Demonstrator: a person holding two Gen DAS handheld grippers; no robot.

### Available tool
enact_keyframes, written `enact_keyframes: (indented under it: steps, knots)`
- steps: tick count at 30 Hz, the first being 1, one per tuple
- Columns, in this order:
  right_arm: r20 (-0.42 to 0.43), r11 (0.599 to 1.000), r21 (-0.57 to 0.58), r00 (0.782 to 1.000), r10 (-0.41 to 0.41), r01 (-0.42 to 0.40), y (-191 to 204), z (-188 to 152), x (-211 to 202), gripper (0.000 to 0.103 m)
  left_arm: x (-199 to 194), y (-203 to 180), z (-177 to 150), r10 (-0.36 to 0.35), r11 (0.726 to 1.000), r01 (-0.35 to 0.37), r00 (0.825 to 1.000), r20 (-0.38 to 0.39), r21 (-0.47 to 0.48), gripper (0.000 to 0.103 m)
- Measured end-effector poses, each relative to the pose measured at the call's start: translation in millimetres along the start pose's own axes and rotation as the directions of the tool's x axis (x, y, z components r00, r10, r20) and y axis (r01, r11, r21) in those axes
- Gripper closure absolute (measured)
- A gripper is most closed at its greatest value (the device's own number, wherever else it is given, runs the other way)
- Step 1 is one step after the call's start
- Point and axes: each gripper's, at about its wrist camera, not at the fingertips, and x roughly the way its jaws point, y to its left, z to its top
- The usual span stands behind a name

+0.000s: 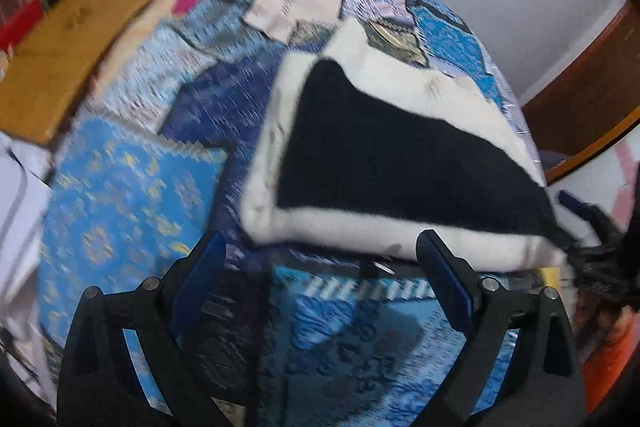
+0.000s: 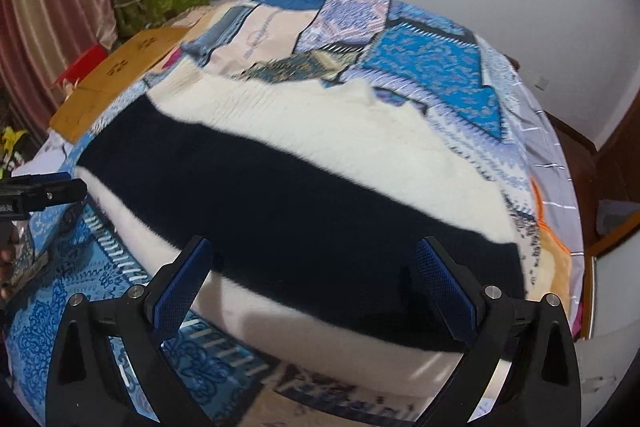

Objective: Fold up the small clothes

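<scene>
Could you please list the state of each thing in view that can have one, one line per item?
White and black garment: folded, lying flat on the bedspread, not gripped.
Left gripper: open, empty, at the garment's near edge.
Right gripper: open, empty, over the garment's near edge.
Patchwork bedspread: spread over the bed under the garment.
Cardboard sheet: lying flat at the bed's far left edge.

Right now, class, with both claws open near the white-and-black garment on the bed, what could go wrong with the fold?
1. The white-and-black garment looks thick and already doubled, so a claw might pinch only the top layer.
2. The right claw sits at the bed's near edge; tugging could drag the garment off the patchwork bedcover.
3. The left claw hovers close, so the claws may collide.
</scene>
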Motion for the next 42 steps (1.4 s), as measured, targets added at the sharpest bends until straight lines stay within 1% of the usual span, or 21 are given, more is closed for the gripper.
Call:
enact_keyframes:
  steps: [3, 5, 9, 12, 14, 18, 20, 22, 24, 26, 27, 28, 31, 34, 37, 39, 42]
  knots:
    - [-0.038, 1.000, -0.031, 0.999, -0.004, 0.002, 8.9, -2.3, 12.0, 0.002, -0.9, -1.8, -1.7, -0.063, 0.997, 0.063, 0.998, 0.005, -0.041, 0.006]
    - [-0.056, 0.999, -0.040, 0.998, 0.002, -0.004, 11.4, -5.1, 19.1, 0.002, 1.5, -5.0, -1.1, -0.092, 0.995, 0.091, 0.996, -0.007, -0.041, 0.006]
    - [-0.067, 0.999, -0.002, 0.997, 0.041, -0.041, 4.7, -5.9, 22.7, 0.001, 13.8, -9.6, 1.8, -0.113, 0.992, 0.110, 0.993, -0.042, -0.065, 0.007]
    - [-0.071, 0.998, 0.021, 0.995, 0.064, -0.062, 2.0, -7.3, 22.9, 0.001, 27.8, -8.2, 6.2, -0.145, 0.984, 0.136, 0.987, -0.076, -0.114, 0.007]
    - [-0.069, 0.998, 0.021, 0.995, 0.067, -0.066, 3.8, -9.0, 22.5, 0.001, 34.3, -8.3, 10.0, -0.158, 0.980, 0.147, 0.984, -0.080, -0.137, 0.007]
    - [-0.068, 0.997, 0.021, 0.995, 0.070, -0.069, 4.7, -9.7, 22.9, 0.001, 44.8, -8.3, 23.0, -0.160, 0.974, 0.146, 0.984, -0.076, -0.171, 0.008]
    - [-0.067, 0.997, 0.023, 0.995, 0.074, -0.073, 4.8, -9.8, 23.1, 0.001, 48.2, -7.6, 28.1, -0.147, 0.975, 0.132, 0.986, -0.072, -0.178, 0.015]
    - [-0.067, 0.997, 0.026, 0.995, 0.077, -0.076, 4.3, -9.3, 23.4, 0.001, 51.5, -7.6, 33.6, -0.123, 0.980, 0.109, 0.990, -0.070, -0.169, 0.037]
    - [-0.066, 0.997, 0.026, 0.995, 0.078, -0.076, 3.9, -8.7, 23.6, 0.001, 53.1, -5.0, 36.4, -0.118, 0.979, 0.104, 0.991, -0.067, -0.176, 0.045]
    - [-0.067, 0.997, 0.025, 0.995, 0.077, -0.075, 3.8, -8.2, 23.8, 0.001, 54.6, -1.9, 39.6, -0.118, 0.975, 0.105, 0.992, -0.054, -0.197, 0.057]
    - [-0.067, 0.997, 0.024, 0.995, 0.076, -0.075, 3.7, -7.6, 23.6, 0.001, 54.9, -1.4, 41.5, -0.112, 0.975, 0.101, 0.993, -0.047, -0.199, 0.065]
    - [-0.067, 0.997, 0.024, 0.995, 0.076, -0.074, 3.5, -7.4, 23.3, 0.001, 54.3, -1.7, 43.2, -0.107, 0.976, 0.097, 0.993, -0.040, -0.197, 0.069]
    - [-0.064, 0.998, 0.016, 0.996, 0.065, -0.064, 3.5, -5.0, 20.1, 0.001, 46.3, -4.4, 47.6, -0.074, 0.982, 0.074, 0.997, 0.004, -0.174, 0.077]
    - [-0.051, 0.999, -0.003, 0.998, 0.046, -0.046, 3.7, -1.8, 12.8, 0.001, 29.7, -8.9, 53.8, -0.039, 0.988, 0.051, 0.996, 0.080, -0.148, 0.079]
    - [-0.036, 0.999, -0.012, 0.999, 0.031, -0.031, 2.3, 1.1, 5.3, 0.001, 13.9, -11.2, 63.4, -0.007, 0.992, 0.024, 0.991, 0.132, -0.125, 0.080]
    - [-0.025, 1.000, -0.015, 0.999, 0.022, -0.022, 0.0, 3.4, -0.3, 0.001, 5.5, -8.8, 70.6, 0.006, 0.992, 0.013, 0.988, 0.154, -0.123, 0.080]
    - [-0.004, 1.000, -0.016, 1.000, 0.007, -0.007, -4.9, 6.7, -9.4, 0.001, -12.4, 1.0, 84.9, 0.040, 0.989, -0.011, 0.979, 0.199, -0.146, 0.080]
